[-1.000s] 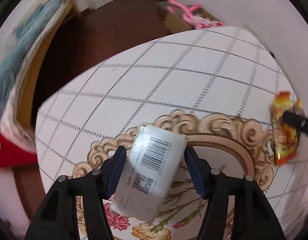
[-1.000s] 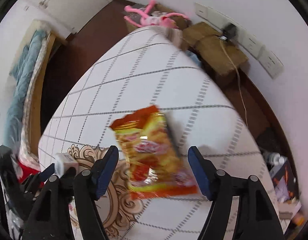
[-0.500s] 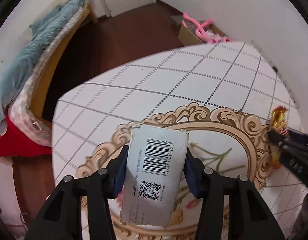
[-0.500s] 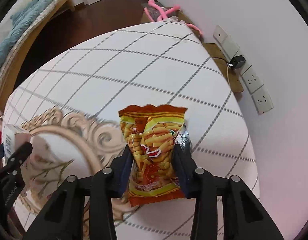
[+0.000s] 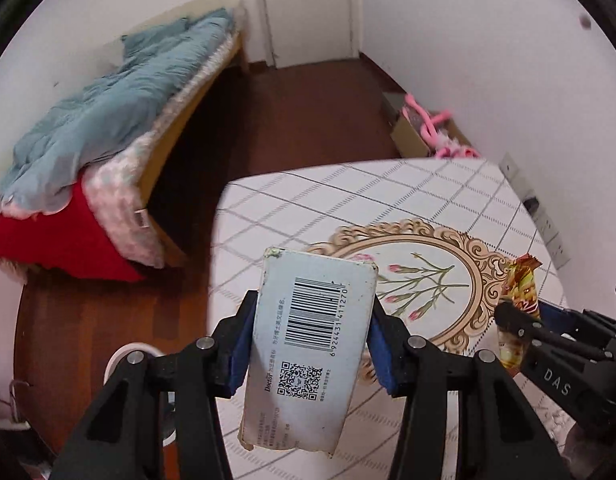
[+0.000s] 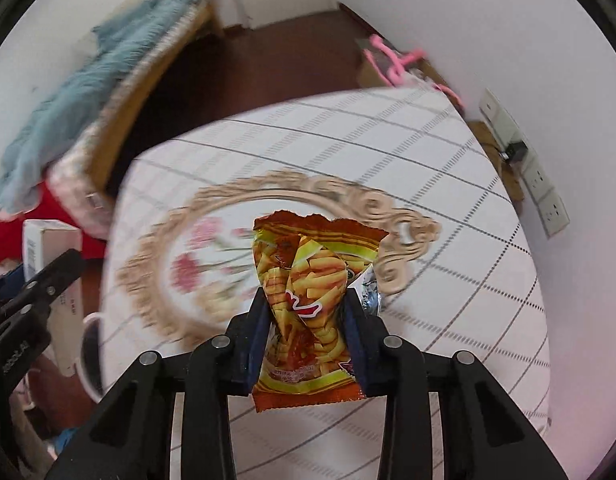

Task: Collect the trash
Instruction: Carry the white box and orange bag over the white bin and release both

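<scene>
Fingers of the left gripper [image 5: 312, 344] clamped a light, stiff carton [image 5: 308, 344] at its long edges, while at three o'clock the right gripper [image 6: 308, 336] pinched a crinkly, likely slippery snack bag [image 6: 310, 304] mid-body.

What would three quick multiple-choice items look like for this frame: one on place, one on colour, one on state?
1. Where is the snack bag?
A. flat on the table
B. between the right gripper's fingers
C. on the bed

2. What colour is the blanket on the bed?
A. blue-green
B. yellow
C. black

3. What state is the left gripper in?
A. open and holding nothing
B. shut on the white box
C. out of view

Answers:
1 B: the right gripper has a pad pressed into each side of the bag, which is crumpled at the waist and off the table.
2 A: teal fabric lies heaped on the mattress.
3 B: both blue pads press on the sides of the white box, barcode facing the camera.
</scene>
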Available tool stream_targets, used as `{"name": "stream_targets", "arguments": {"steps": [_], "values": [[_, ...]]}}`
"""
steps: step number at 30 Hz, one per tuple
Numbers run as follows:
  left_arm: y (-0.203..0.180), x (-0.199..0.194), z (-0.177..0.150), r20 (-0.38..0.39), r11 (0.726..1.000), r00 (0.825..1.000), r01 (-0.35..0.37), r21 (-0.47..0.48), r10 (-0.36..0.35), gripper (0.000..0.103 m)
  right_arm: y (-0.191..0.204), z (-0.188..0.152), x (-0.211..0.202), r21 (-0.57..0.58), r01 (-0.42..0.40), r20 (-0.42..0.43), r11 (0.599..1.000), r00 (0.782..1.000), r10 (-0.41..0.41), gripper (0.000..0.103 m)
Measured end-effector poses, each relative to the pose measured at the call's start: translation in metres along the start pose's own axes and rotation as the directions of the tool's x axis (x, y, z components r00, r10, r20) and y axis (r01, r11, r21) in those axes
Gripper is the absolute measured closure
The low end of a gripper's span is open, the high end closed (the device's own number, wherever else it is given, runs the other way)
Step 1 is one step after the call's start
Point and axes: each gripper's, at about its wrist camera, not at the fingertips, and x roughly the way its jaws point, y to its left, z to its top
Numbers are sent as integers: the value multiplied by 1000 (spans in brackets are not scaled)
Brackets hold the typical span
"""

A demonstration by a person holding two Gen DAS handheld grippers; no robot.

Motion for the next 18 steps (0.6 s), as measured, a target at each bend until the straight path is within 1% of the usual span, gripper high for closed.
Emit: {"name": "stream_targets", "arguments": {"steps": [3,5,8,10,12,13,14,16,18], "values": [[39,-31,-13,20,999,1000,-2,-45,2,56,40,-13,-29,-50,-44,25,998,999,45,66],[65,-47,-22,25,997,1000,-5,-77,7,56,75,-23,-46,-83,-86,34,993,995,89,66],[116,-68,-40,27,991,999,-26,-132,30,56,125,-39,-59,-127,-151,25,980,988,155,66],[144,-74,-51,23,985,999,-41,-167,45,56,158,-48,-62,-152,-186,13,971,982,191,66],[180,-74,-65,2,974,999,-53,-221,54,56,194,-58,-59,-181,-237,-17,955,971,237,66],[202,-71,-74,-15,964,998,-63,-259,61,56,215,-64,-54,-200,-255,-33,946,967,254,66],[214,-68,-80,-26,957,997,-72,-281,68,56,230,-68,-49,-216,-270,-49,939,963,265,66],[249,-54,-97,-72,936,995,-86,-341,65,56,268,-79,-29,-251,-294,-100,922,955,278,66],[287,-35,-115,-119,906,992,-85,-414,39,56,298,-89,-8,-280,-313,-145,907,948,283,66]]}}
